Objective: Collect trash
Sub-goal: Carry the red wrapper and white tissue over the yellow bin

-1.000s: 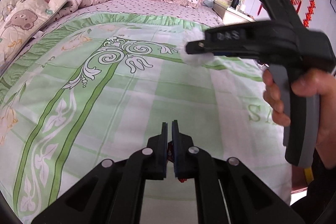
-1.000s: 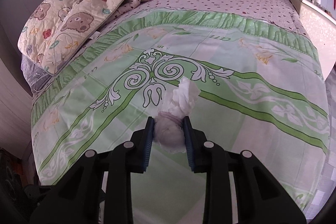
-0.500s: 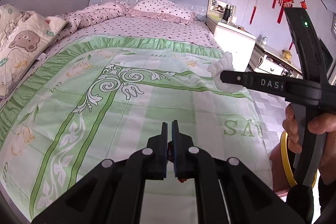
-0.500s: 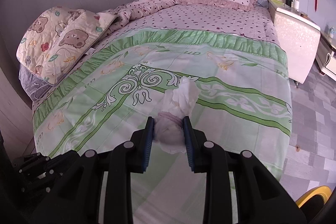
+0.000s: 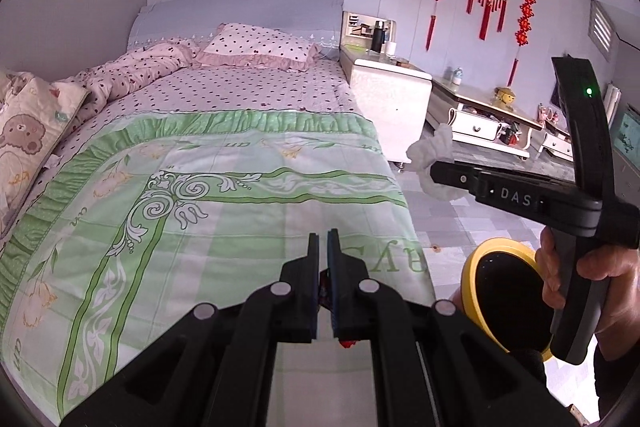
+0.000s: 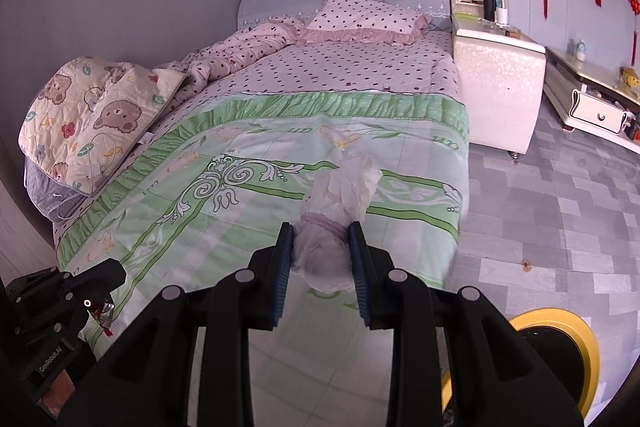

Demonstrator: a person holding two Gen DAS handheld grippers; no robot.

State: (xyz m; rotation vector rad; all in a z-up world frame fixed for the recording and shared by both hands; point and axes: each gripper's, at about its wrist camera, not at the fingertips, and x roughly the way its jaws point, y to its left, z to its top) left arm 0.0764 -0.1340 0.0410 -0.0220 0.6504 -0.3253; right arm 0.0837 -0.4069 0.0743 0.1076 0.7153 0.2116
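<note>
Both grippers have pulled back and up from the bed [image 5: 248, 187] since the earlier frames: the green patterned cover now takes up less of each view, and the grey tiled floor [image 6: 560, 195], the white bedside cabinet [image 6: 500, 75] and a yellow-rimmed bin [image 5: 500, 291] have come into sight.

Right gripper [image 6: 322, 251]: fingers clenched on a crumpled white tissue wad [image 6: 328, 247]. Wad fills the gap between the blue pads, and a loose twisted tail of it sticks out past the fingertips. In the left wrist view the same wad [image 5: 430, 157] shows at the tip of the right gripper [image 5: 440, 173], held in the air beyond the bed's foot corner, over the floor, above and behind the bin. A hand [image 5: 592, 279] grips the right gripper's grey handle; green indicator light lit on its upright part.

Left gripper [image 5: 323, 247]: fingers closed almost together, only a thin slit between the pads. Something small, red and dark, shows low in that slit, near the base of the fingers; cannot tell what it is. From the right wrist view the left gripper [image 6: 96, 311] sits at lower left beside the bed edge, with a small red-and-foil scrap [image 6: 105, 317] at its tip.

Bin in the right wrist view [image 6: 568, 347]: bottom right, on the floor, dark inside, partly hidden behind the gripper body.

Bed carries a spotted pink pillow [image 5: 260, 41] and a bear-print quilt [image 6: 92, 115] on its far side.
</note>
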